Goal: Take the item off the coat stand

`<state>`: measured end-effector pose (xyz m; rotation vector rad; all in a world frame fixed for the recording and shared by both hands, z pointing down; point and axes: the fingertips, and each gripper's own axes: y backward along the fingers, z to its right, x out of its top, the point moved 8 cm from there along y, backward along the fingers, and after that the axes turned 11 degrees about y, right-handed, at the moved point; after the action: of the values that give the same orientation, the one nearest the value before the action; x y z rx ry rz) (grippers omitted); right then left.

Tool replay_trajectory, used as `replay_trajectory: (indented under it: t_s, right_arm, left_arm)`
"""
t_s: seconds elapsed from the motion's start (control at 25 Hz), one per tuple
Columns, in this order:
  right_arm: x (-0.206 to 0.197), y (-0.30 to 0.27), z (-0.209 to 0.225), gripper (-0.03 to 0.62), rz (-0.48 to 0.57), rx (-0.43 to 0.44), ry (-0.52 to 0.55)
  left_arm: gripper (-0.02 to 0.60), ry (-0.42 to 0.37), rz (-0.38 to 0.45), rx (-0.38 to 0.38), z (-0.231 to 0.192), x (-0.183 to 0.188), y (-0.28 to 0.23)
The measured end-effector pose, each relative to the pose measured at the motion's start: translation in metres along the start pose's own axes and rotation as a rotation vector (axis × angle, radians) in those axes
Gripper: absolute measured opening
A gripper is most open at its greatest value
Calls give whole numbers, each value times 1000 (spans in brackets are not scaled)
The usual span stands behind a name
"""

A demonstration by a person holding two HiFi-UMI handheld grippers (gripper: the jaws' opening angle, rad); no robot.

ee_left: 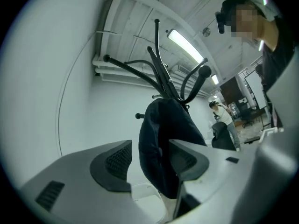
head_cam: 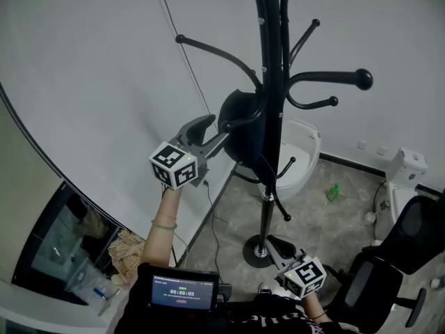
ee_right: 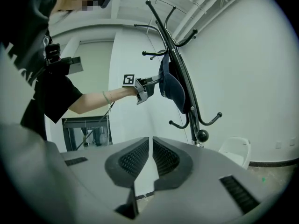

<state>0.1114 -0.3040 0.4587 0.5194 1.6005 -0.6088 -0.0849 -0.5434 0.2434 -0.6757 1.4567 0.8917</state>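
Observation:
A black coat stand [head_cam: 271, 82] rises from a round base [head_cam: 259, 250]. A dark cap-like item [head_cam: 240, 127] hangs on one of its hooks near the pole. My left gripper [head_cam: 217, 129] is raised to it, open, its tips right at the item's left edge. In the left gripper view the item [ee_left: 163, 143] hangs in the gap between the spread pads [ee_left: 117, 162], which do not press on it. My right gripper [head_cam: 278, 249] is low by the base, shut and empty. In the right gripper view the stand [ee_right: 180, 69], the item [ee_right: 174, 88] and the left gripper [ee_right: 156, 81] all show.
A white curved wall [head_cam: 104, 82] stands just left of the stand. A white seat [head_cam: 302, 152] sits behind the pole, a black office chair [head_cam: 389, 270] at lower right, a green object [head_cam: 334, 192] on the floor. A person [ee_left: 219, 113] stands far off.

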Motion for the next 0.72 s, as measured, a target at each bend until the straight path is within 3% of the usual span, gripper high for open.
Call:
replay_trajectory:
  t_s: [0.12,0.24,0.28,0.32,0.36,0.44,0.56,0.72]
  right_arm:
    - [0,-5,3,35,1,13,-1]
    - [-2,-9,4,35,4,22,-8]
    - [-3,-9,5,35,6,23,-11]
    - [-4,-10,5,35,3,24,-13]
    - [-5,-9,5,35,-4,26,-14]
    - [-6,-9,6,35,-15,29,-14]
    - [-7,-8,8,35,-18,26,-18]
    - [-12,-7,9,35,-15,23,-28]
  left_arm:
    - [229,-33,-32,-63,2,1,-16]
    - [224,-75,-52,-73,3,1,-24]
    - [191,-92,-61,-69,3,0,-26]
    - [103,-106,-72,-66,3,0,-26]
    - [60,-114,-83,-63,4,0,-26]
    - [48,-128,-91,-51,7,3,-25]
    - [44,-132,-50,-7,3,16,-20]
    - [41,-82,42,42,-12,42,-6]
